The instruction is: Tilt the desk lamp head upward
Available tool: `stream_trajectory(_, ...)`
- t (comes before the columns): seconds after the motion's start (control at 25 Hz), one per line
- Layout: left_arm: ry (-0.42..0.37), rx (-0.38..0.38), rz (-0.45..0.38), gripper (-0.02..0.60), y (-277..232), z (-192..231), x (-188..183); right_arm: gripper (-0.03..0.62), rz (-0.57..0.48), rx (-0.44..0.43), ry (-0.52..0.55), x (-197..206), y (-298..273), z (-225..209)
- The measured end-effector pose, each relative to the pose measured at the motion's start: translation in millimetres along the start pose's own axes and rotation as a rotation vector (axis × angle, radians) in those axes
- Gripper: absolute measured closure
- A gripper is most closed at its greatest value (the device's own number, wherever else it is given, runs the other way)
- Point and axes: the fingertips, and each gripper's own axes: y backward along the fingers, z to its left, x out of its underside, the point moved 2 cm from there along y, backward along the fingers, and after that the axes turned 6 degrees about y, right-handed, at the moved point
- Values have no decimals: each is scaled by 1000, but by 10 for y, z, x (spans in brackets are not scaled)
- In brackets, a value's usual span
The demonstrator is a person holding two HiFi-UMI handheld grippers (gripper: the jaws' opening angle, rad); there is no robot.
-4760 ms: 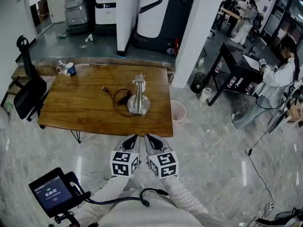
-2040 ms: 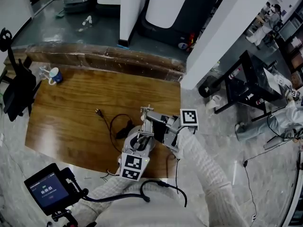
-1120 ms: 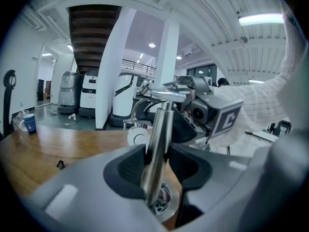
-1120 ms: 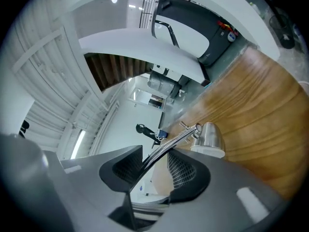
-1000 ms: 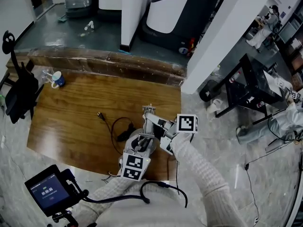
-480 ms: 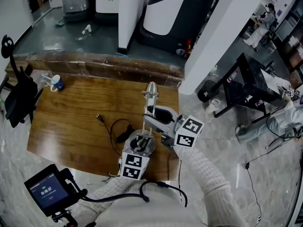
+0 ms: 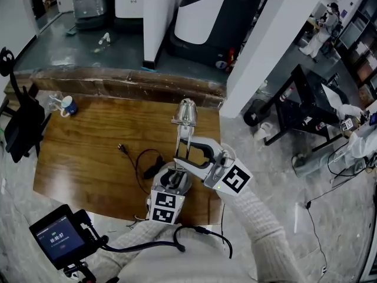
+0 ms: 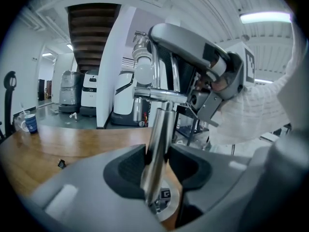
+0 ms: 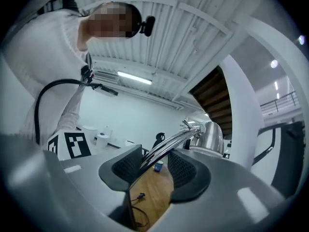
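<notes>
A chrome desk lamp stands on the wooden table [image 7: 88, 152]. Its head [image 7: 186, 112] is raised high on the twin-rod arm [image 7: 182, 143]. My left gripper [image 7: 171, 184] is shut on the lamp's upright stem [image 8: 155, 158], just above the round base [image 8: 169, 199]. My right gripper [image 7: 193, 150] is around the arm below the head, and its jaws are opening. In the right gripper view the arm [image 9: 164, 149] rests against the left pad, with a gap at the right pad, and the head [image 9: 213, 138] sits beyond. The left gripper view shows the right gripper's body [image 8: 203, 57] above.
The lamp's black cord [image 7: 144, 161] and plug [image 7: 121, 148] lie on the table left of the base. A blue-and-white cup [image 7: 69, 105] stands at the far left corner. A black chair [image 7: 20, 125] is beside the table's left end. A white pillar [image 7: 259, 40] rises at right.
The lamp arm and head have swung from low and folded up to standing high. My right gripper has slid lower and nearer me along the arm. The left gripper has stayed on the stem.
</notes>
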Motion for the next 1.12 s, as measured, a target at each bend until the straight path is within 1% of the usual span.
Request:
stream_trajectory(0.12,8,-1,3,446,-11,-14,-6,427,-3,12,60,-28,33,46)
stream_trajectory(0.32,9,-6,10,445,-30,-14,-16,422,33,1,149,14,76,115)
stream_trajectory(0.48,9,-5,14,446,-39,-11,-23,421,24,-1,169,21,89,127)
stream_trajectory(0.64,6,-2,15,445,-36,-19,-24,424,2,-3,128,-9,92,108)
stream_trajectory(0.8,3,1,12,442,-29,-21,-13,427,-10,20,84,-48,86,103)
stream_trajectory(0.88,4,3,8,440,-26,-16,-3,428,-13,18,57,-32,80,122)
stream_trajectory(0.92,4,4,8,440,-25,-14,-4,430,-15,15,33,-24,70,129)
stream_trajectory(0.96,4,5,8,440,-24,-14,-7,404,-15,17,4,-16,64,128)
stream_trajectory(1.0,5,6,8,440,-23,-16,-11,391,-17,31,-33,-8,71,114)
stream_trajectory(1.12,5,13,8,440,-23,-26,-19,384,-51,123,-188,22,180,-11)
